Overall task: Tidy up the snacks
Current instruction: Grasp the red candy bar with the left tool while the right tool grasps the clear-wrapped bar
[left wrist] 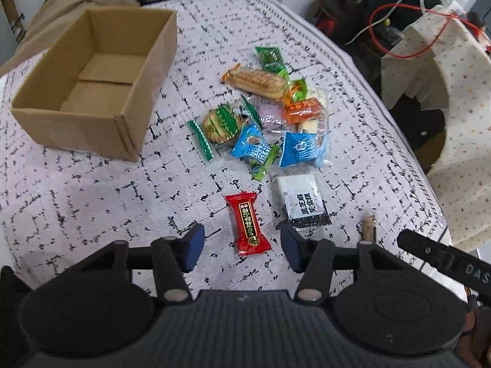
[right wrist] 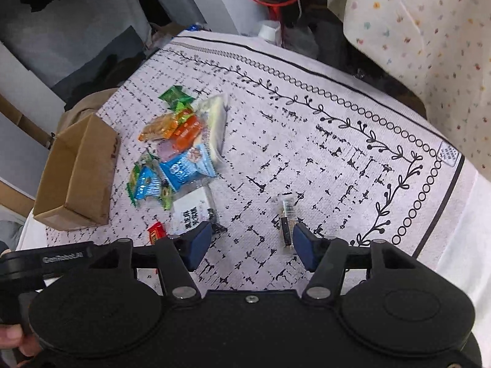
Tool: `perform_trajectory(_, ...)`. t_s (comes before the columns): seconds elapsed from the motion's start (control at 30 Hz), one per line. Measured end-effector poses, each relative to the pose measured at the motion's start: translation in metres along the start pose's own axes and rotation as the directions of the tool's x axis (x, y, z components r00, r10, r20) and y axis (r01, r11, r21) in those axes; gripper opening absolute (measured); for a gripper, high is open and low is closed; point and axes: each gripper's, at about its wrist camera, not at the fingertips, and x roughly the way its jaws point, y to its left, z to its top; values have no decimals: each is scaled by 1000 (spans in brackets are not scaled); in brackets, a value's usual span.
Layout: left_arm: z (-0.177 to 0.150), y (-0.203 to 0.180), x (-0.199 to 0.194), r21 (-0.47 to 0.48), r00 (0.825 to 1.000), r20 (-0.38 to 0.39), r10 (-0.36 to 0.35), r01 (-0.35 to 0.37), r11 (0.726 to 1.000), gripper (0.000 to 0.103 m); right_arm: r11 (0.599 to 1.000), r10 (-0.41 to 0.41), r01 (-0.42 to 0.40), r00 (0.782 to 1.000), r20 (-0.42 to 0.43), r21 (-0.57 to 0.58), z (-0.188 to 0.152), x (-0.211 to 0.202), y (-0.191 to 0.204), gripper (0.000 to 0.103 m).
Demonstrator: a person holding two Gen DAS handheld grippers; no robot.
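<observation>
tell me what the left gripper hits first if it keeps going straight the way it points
Most likely the red candy packet: it lies on the cloth directly between the open jaws of the left gripper, with nothing in the way. Depth is hard to judge through the fisheye.

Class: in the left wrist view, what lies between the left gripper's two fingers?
The red candy lies on the cloth between the open left gripper's fingers, untouched.

Cluttered home room; patterned tablecloth [left wrist: 92,190]; floral fabric [right wrist: 429,30]
</observation>
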Motion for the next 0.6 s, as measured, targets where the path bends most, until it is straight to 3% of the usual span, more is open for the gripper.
perform_trajectory(0.43,10,-3,68,-45,988,-115,104,-110,993,51,998,-23,30,993,-114,58,12,50,-18,48)
perform_trajectory(0.6,12,-7,81,-48,986,-130,103,-110,993,51,996,-57,66,988,-144,57,16,66,-20,48)
